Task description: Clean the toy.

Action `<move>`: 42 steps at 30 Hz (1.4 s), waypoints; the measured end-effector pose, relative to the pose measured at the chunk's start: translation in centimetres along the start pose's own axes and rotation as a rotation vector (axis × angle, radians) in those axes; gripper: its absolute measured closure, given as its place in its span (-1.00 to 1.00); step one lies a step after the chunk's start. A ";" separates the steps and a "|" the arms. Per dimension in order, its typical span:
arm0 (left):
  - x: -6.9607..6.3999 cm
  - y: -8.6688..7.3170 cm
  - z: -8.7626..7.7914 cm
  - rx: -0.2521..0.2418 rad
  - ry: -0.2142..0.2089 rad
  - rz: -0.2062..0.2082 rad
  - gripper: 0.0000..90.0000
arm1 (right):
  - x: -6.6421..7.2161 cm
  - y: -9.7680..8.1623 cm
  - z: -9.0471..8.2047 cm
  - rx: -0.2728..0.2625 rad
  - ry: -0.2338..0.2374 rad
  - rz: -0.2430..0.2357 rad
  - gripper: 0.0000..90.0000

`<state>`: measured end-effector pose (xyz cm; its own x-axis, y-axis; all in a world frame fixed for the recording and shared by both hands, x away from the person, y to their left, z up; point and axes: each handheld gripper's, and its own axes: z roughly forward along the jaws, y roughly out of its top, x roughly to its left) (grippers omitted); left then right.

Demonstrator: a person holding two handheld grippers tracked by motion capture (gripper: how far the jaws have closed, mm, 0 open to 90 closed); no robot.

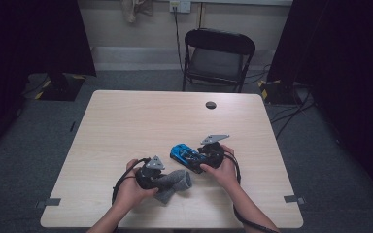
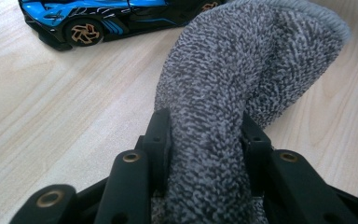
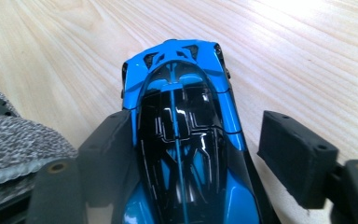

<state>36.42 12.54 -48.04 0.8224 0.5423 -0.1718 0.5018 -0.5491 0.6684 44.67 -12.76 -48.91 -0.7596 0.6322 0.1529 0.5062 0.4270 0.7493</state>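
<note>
My left gripper [image 2: 205,140] has its jaws pinching a grey fuzzy cloth [image 2: 242,74], which rises and flops over just beside the blue toy car [image 3: 182,140] near the front of the tabletop [image 1: 126,121]. My right gripper [image 3: 196,154] stands spread around the car – one jaw against its side, the other off it. If I wipe now, the car could roll away; the loose cloth might slip or snag.
</note>
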 end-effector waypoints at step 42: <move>0.2 -3.0 -4.5 -0.048 0.028 0.007 -0.28 | 4.3 3.5 -2.9 -0.043 0.165 -0.133 -0.49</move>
<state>33.91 17.13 -46.82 0.8180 0.5561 -0.1472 0.4818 -0.5225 0.7035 42.02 -10.41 -43.74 -0.8769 0.4561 0.1515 0.3819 0.4698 0.7959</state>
